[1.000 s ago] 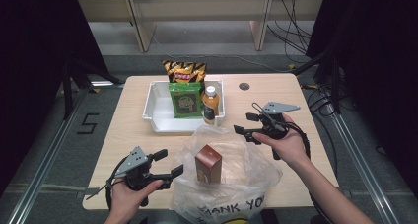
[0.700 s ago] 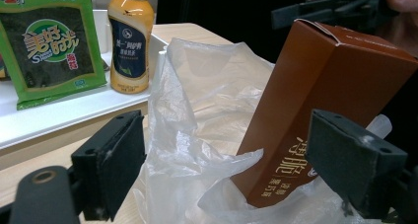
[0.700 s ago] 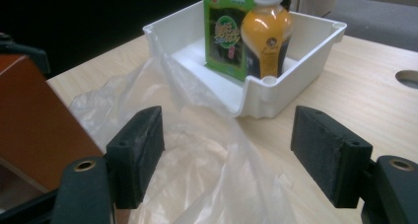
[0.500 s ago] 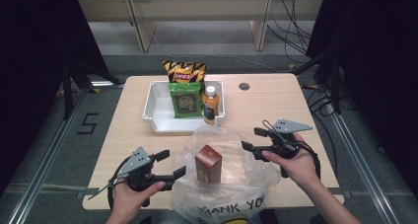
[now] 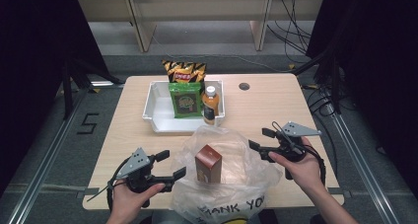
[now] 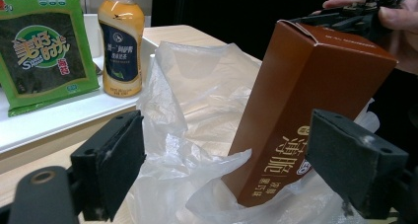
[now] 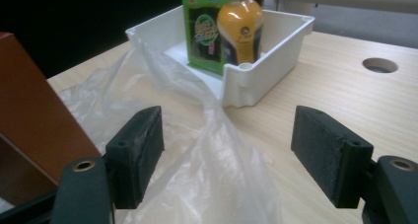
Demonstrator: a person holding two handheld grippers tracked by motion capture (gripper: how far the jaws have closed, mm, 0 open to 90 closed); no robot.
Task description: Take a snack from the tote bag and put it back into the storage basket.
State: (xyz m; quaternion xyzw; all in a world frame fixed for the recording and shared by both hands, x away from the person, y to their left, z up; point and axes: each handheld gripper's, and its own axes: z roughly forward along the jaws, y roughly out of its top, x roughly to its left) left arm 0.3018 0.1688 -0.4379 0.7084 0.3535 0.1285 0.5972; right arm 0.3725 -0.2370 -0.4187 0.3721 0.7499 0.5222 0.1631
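A brown carton (image 5: 208,163) stands upright inside a clear plastic bag (image 5: 235,182) at the table's front middle. My left gripper (image 5: 171,165) is open just left of the bag; in the left gripper view its jaws (image 6: 236,169) frame the carton (image 6: 315,100) and the crumpled bag (image 6: 197,115) without touching them. My right gripper (image 5: 260,139) is open to the right of the bag, holding nothing. In the right gripper view (image 7: 226,155) the bag's film (image 7: 217,174) lies under its jaws, with the carton (image 7: 34,115) at the left edge.
A white bin (image 5: 157,120) behind the bag holds a green seaweed packet (image 5: 185,99) and an orange drink bottle (image 5: 210,105); a yellow-black snack bag (image 5: 185,71) leans behind. A cable hole (image 5: 244,86) marks the wooden table's far right. Rails flank the table.
My right gripper has drawn back from beside the bottle, moving right and toward the front edge, still open. The left gripper has barely moved.
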